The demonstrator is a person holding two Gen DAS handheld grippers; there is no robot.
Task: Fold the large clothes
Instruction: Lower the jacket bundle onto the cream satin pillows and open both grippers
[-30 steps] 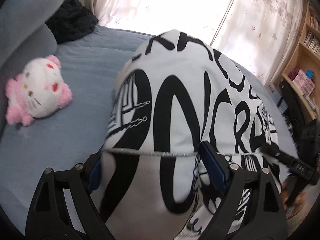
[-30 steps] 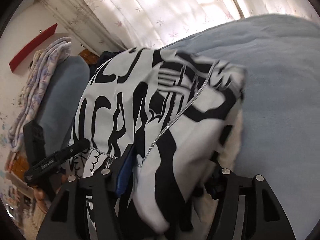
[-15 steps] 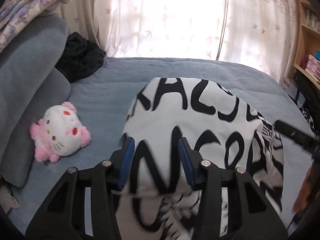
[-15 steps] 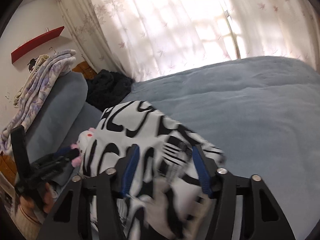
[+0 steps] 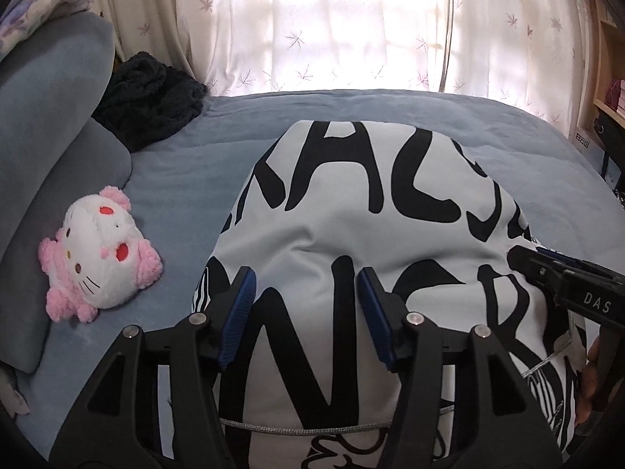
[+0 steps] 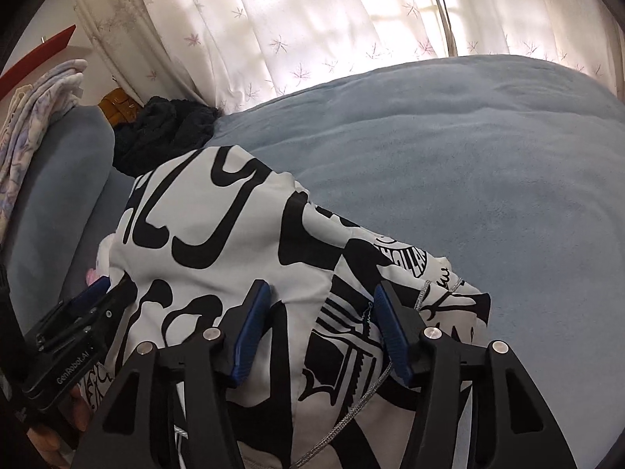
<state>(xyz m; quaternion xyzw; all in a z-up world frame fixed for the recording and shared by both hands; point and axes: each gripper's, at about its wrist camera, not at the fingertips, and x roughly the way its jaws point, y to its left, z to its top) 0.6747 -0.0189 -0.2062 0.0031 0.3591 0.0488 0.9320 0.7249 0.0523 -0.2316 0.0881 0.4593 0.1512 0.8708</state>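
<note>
A white garment with big black lettering lies bunched on the blue-grey bed. My left gripper is at its near edge, where a raised ridge of fabric fills the gap between the blue pads. Its jaws are opening. My right gripper holds a fold of the same garment between its pads beside a silver drawstring, and its jaws are opening slightly. Each gripper shows in the other's view: the right gripper and the left gripper.
A pink and white plush toy lies left of the garment against a grey cushion. A black knitted heap sits at the bed's far left corner under floral curtains. Wooden shelves stand at the right. Bare bed stretches right.
Both grippers pulled back and sank toward the bed with the garment. The jaws, wide around the hem a second ago, narrowed onto fabric, and the left then widened a little. The lettered side now lies flatter.
</note>
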